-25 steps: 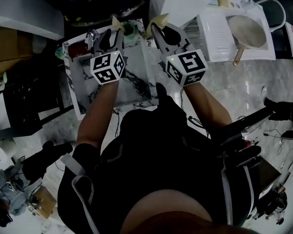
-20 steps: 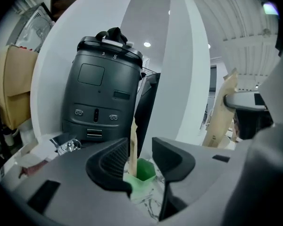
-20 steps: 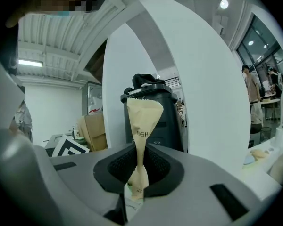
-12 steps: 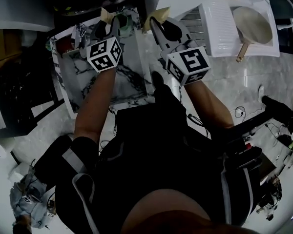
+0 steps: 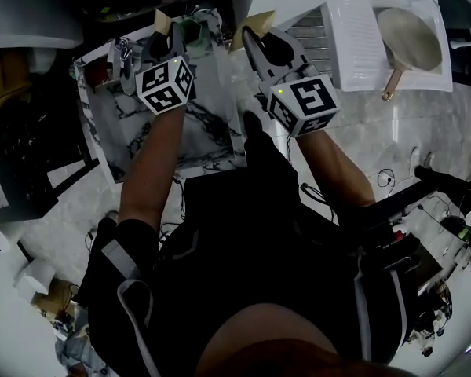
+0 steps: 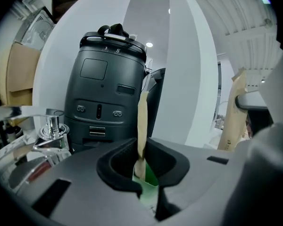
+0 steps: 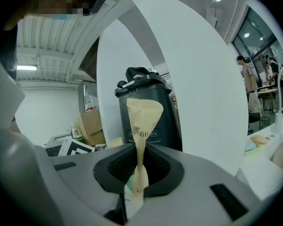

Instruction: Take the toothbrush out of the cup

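Pinching a tan packet (image 7: 144,121), right tool (image 7: 137,171) narrow; left tool (image 6: 144,168) just closed on a second packet (image 6: 142,121).

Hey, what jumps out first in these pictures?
A crumpled tan paper packet stands pinched in the right gripper, with a dark grey machine behind it. The left gripper, whose jaws have just been closing, pinches a second tan packet above something green.

Black top (image 5: 259,234) worn; grey left gripper (image 6: 141,168), right gripper (image 7: 139,169) bear marker cubes (image 5: 165,85).
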The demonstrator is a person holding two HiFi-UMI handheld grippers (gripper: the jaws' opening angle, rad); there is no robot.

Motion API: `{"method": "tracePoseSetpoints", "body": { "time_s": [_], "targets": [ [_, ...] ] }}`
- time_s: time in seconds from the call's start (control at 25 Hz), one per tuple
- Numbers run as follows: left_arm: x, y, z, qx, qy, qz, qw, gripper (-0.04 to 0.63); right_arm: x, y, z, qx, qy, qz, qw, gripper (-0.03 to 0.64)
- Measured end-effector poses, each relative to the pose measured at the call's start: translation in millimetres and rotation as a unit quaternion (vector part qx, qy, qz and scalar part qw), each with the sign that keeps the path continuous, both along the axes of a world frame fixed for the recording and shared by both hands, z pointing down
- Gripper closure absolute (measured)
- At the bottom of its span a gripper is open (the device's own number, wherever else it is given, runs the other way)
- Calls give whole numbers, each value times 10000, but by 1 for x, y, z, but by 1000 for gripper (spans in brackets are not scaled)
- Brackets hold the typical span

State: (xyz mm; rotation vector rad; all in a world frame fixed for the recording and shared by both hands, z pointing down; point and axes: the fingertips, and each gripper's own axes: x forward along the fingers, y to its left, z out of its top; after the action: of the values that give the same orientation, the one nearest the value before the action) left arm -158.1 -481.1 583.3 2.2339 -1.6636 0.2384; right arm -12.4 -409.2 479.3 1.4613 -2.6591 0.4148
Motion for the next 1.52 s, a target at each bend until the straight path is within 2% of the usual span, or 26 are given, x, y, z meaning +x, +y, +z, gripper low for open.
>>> {"method": "tracePoseSetpoints", "body": {
  "time_s": [0.36, 0.84, 1.16, 1.36, 1.52],
  "targets": [
    [0, 2, -26, 253, 103, -12, 9996, 557, -2, 1, -10, 61, -33, -32, 10000, 572],
    [-3, 23, -84, 724, 195, 68, 9972, 557, -8, 10, -50, 408, -91, -66, 9991, 572],
    [-5, 56, -141, 1150, 295, 111, 9929, 558, -9, 19, -84, 682, -130, -126, 9975, 572],
    [0, 92, -179, 1503, 191, 117, 9884, 560, -4, 33, -102, 941, -163, -288, 9950, 572],
    [-9, 116, -201, 1620, 104, 119, 9867, 561, -15, 41, -114, 1013, -151, -434, 9938, 572]
  ]
}}
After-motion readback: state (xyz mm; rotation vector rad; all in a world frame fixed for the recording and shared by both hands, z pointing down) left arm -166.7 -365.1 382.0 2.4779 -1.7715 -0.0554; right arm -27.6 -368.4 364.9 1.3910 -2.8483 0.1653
